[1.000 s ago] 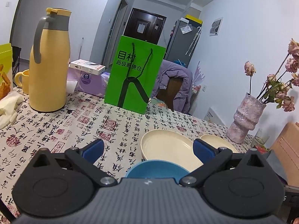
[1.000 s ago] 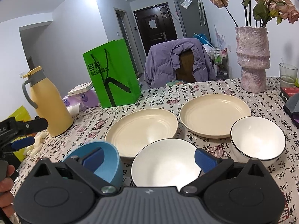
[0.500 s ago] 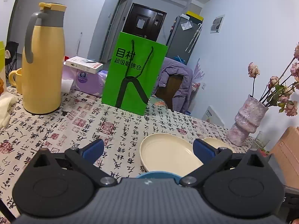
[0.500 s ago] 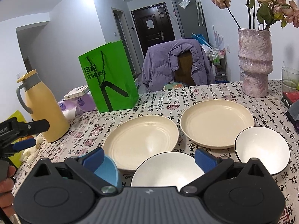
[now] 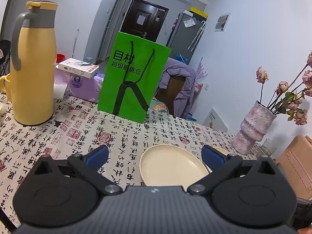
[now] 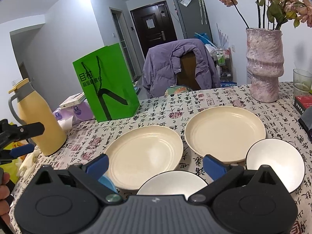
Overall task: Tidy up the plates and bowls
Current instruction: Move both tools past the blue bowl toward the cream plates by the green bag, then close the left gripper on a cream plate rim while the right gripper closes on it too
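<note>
Right gripper point(image 6: 155, 164) spread wide, empty, low over 2 cream plates point(image 6: 144, 154) w/ 2 white bowls point(image 6: 276, 162) just beside them; blue bowl point(image 6: 106, 182) mostly hidden behind its left finger. Left gripper point(image 5: 155, 156) also wide apart, empty, held level above the table, left of the plates.

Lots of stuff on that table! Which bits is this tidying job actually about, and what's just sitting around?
Part of the job:
left cream plate
right cream plate
near white bowl
right white bowl
blue bowl

Just lying about:
yellow flask
green bag
pink vase
drinking glass
</note>
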A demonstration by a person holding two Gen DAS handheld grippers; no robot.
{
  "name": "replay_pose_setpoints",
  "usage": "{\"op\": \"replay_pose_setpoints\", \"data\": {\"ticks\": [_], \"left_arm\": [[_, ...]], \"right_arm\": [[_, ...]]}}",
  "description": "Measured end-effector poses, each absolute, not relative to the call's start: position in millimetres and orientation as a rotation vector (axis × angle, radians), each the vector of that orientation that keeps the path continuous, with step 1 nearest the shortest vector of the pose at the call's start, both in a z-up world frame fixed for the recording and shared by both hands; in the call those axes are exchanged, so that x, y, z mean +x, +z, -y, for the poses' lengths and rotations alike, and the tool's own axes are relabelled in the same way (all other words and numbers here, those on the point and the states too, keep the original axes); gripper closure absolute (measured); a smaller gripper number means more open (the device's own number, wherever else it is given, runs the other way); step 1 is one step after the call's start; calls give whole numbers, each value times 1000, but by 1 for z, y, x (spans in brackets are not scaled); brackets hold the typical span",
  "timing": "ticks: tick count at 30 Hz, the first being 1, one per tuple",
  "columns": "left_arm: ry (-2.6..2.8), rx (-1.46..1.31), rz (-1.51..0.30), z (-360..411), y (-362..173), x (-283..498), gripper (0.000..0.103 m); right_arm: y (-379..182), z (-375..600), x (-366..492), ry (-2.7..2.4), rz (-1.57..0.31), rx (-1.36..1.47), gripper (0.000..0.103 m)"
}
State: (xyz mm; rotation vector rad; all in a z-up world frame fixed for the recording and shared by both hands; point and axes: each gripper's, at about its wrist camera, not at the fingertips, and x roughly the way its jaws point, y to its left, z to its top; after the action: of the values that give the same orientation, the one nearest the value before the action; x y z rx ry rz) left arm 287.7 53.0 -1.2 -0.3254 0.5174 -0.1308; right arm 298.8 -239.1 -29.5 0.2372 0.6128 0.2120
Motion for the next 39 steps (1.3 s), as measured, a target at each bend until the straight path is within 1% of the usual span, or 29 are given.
{"op": "replay_pose_setpoints", "data": {"ticks": [18, 27, 31, 39], "left_arm": [[-125, -322, -613, -60, -5, 348, 0], [-90, -365, -637, -76, -32, 375, 0], [-81, -334, -702, -80, -45, 387, 0], [-68, -307, -737, -83, -56, 395, 0]], "right_arm": [[-33, 227, 343, 175, -664, 236, 0], [-44, 222, 364, 119, -703, 207, 0], [-47, 218, 371, 112, -714, 205, 0], [-52, 207, 379, 80, -707, 177, 2]]}}
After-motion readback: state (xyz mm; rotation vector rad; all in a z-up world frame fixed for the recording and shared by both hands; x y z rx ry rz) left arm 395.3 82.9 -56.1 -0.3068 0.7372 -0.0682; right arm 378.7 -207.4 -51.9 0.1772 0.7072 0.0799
